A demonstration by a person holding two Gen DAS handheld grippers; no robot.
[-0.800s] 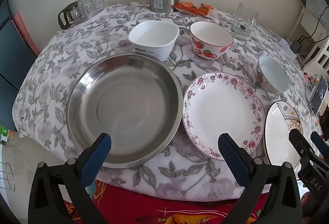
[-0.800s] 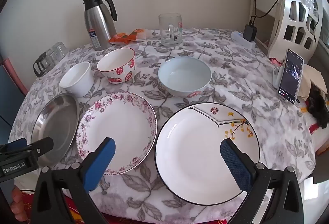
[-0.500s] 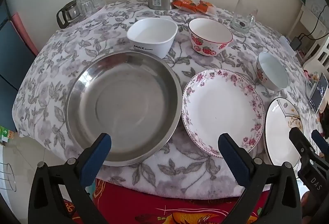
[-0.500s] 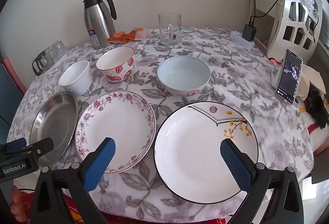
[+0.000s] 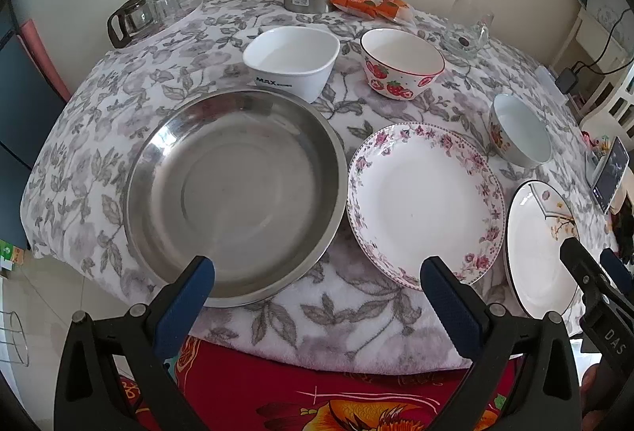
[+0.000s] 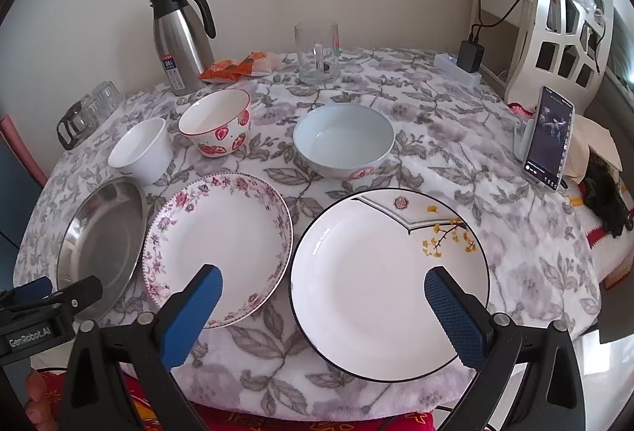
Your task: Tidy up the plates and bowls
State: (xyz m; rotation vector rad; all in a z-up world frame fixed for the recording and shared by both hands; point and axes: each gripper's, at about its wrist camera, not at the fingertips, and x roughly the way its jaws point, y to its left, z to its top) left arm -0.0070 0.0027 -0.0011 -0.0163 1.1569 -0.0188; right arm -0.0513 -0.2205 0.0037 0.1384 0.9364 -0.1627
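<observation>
Fingers on the left gripper point(image 5: 317, 292) and right gripper point(image 6: 323, 298) are wide apart, holding nothing. Smooth plates like the black-rimmed plate point(image 6: 390, 284) might slip and break.

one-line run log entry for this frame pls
phase: pre-grasp | left tongs: open, empty, above steel plate | right tongs: open, empty, above black-rimmed plate | nothing stacked

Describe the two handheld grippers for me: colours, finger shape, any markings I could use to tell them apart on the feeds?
Both look alike: black angular frames with silver pivot bolts and two long fingers faced with textured blue pads. In the right wrist view, the left gripper carries white "GenRobot.AI" lettering on its black body. In the left wrist view, the right gripper shows white letters "DAS". No cables or sleeves are visible.
</observation>
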